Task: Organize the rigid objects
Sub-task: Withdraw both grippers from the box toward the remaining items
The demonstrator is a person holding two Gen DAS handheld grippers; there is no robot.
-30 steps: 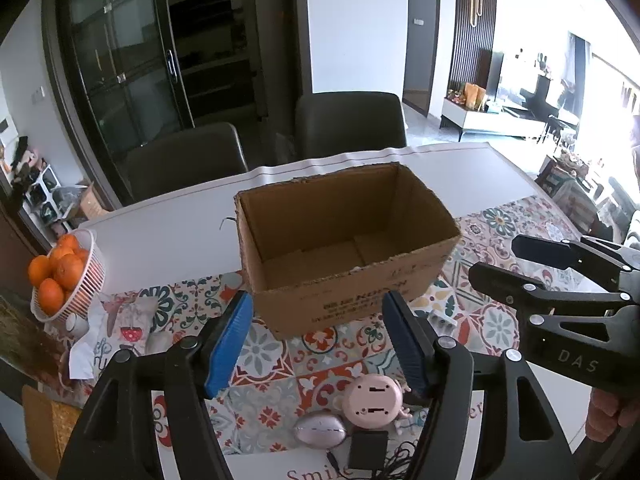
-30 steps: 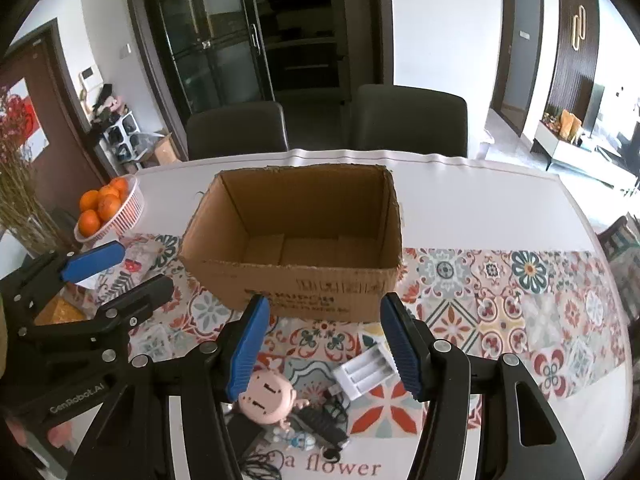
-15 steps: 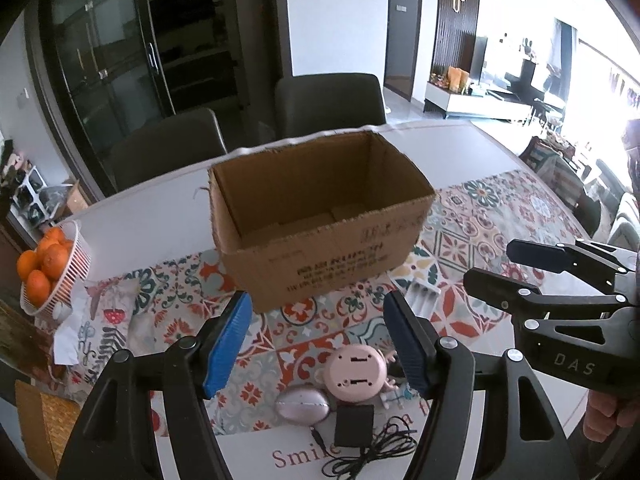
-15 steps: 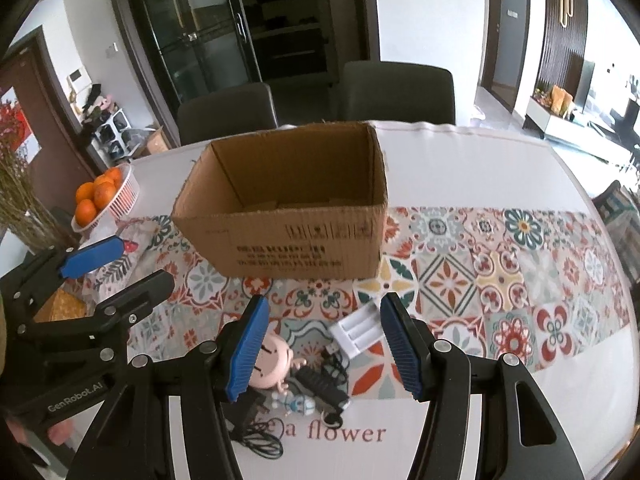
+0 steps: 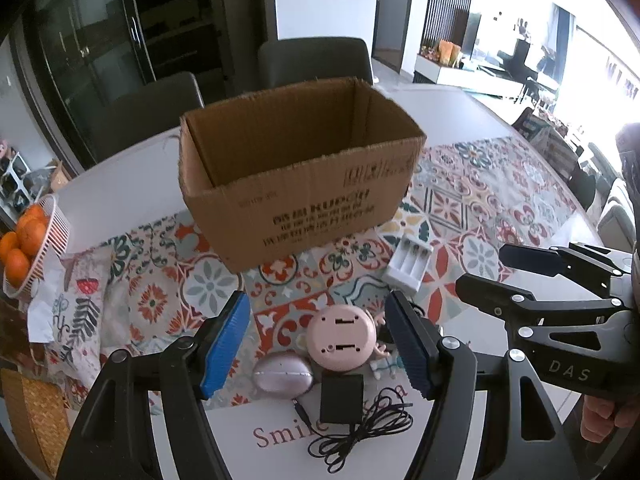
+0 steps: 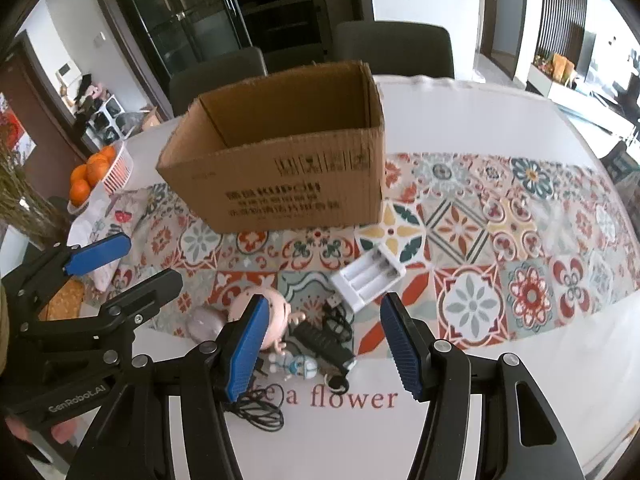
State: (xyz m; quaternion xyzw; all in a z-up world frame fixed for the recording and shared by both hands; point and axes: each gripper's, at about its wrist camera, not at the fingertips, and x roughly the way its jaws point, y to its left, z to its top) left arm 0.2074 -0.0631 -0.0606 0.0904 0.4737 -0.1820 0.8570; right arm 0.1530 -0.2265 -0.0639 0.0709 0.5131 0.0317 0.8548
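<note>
Both the left gripper (image 5: 318,344) and right gripper (image 6: 322,346) hang spread wide and empty above the pink figurine (image 5: 342,338), black adapter (image 5: 341,398) and white battery charger (image 6: 367,278), with the open cardboard box (image 5: 296,196) beyond.

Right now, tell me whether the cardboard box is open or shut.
Open. The cardboard box stands upright with no lid or flaps over its top, and both views show bare inner walls. Its floor is hidden.

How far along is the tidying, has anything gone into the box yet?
Nothing looks done: no items show in the visible part of the box. Both grippers, left and right, are open and empty. Still on the table: pink toy, battery holder, adapter, flashlight.
</note>
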